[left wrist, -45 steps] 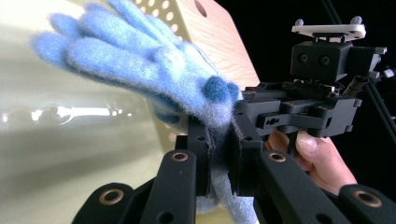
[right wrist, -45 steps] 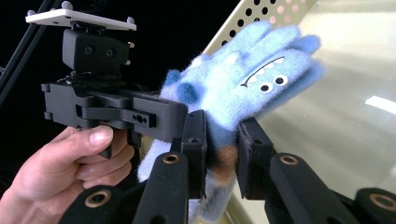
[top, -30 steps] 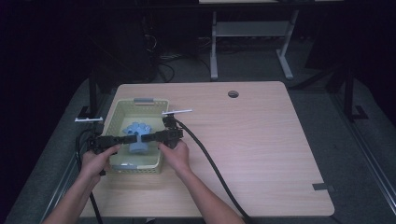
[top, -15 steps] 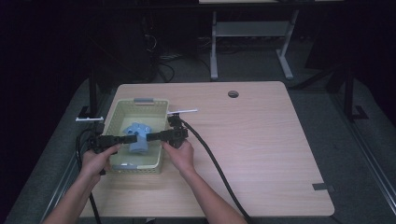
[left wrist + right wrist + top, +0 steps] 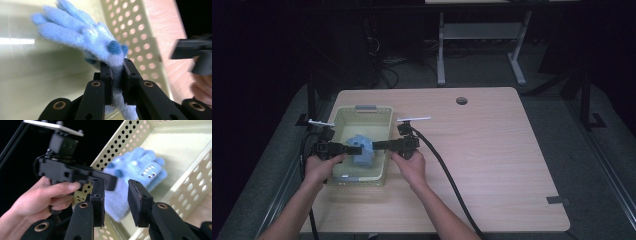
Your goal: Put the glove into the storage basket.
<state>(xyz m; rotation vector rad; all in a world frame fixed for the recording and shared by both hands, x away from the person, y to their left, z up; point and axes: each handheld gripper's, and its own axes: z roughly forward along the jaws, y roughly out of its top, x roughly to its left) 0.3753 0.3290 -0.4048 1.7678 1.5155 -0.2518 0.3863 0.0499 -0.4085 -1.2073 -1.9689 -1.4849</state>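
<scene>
The left gripper [image 5: 117, 82] has its 2 jaws clenched on the cuff of the blue glove [image 5: 82, 37], holding it over the pale yellow basket [image 5: 379, 117]; the right gripper [image 5: 116, 202] has just been opening, its jaws released and apart beside the glove, nothing pinched between them.

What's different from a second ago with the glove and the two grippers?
The right gripper has just been opening its fingers, is off the blue glove, and has drawn back slightly toward the basket's right wall. The left gripper stays shut on the glove's cuff over the basket; the basket has not moved.
</scene>
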